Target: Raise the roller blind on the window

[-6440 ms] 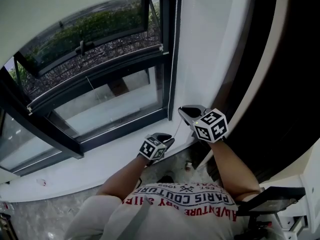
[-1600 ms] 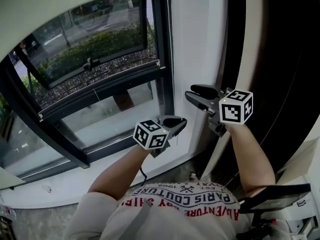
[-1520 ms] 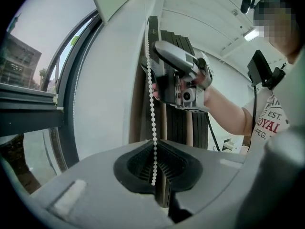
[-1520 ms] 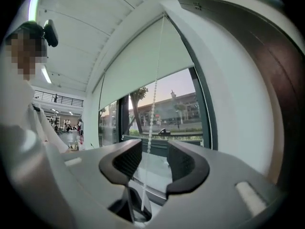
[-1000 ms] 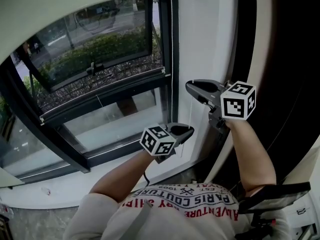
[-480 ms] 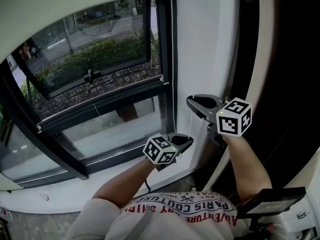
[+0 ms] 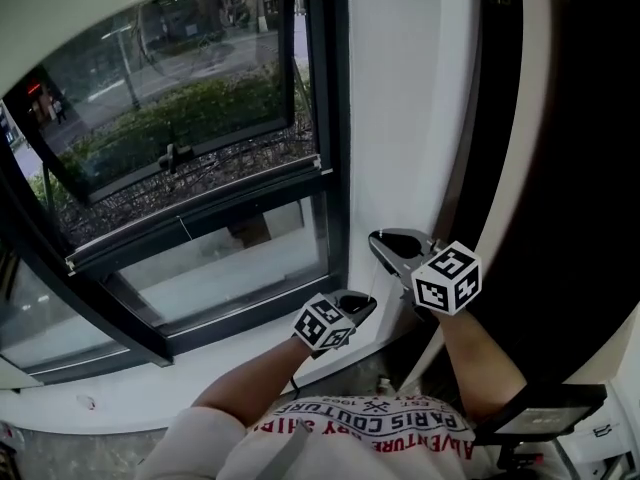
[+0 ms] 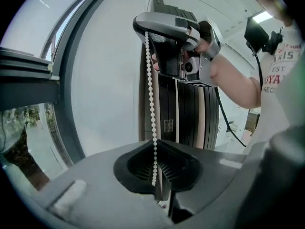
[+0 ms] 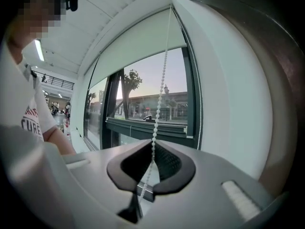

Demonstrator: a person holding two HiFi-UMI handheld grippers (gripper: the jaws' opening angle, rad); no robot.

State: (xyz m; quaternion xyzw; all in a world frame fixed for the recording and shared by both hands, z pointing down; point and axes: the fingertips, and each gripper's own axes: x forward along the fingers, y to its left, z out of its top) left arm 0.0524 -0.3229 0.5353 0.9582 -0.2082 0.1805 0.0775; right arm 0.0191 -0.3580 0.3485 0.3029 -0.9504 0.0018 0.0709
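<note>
Left gripper view: fingers of the left gripper (image 8: 155, 184) pinch the bead chain (image 8: 151, 104); those of the right gripper (image 9: 143, 186) pinch it higher up, beside the window (image 7: 200, 128).

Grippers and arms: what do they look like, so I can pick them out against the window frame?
The left gripper and right gripper each have a light grey shell with black ribbed pads and carry a white cube printed with black square markers. The forearms are bare below a white short-sleeved T-shirt with red lettering. A black cable hangs by the right forearm.
</note>
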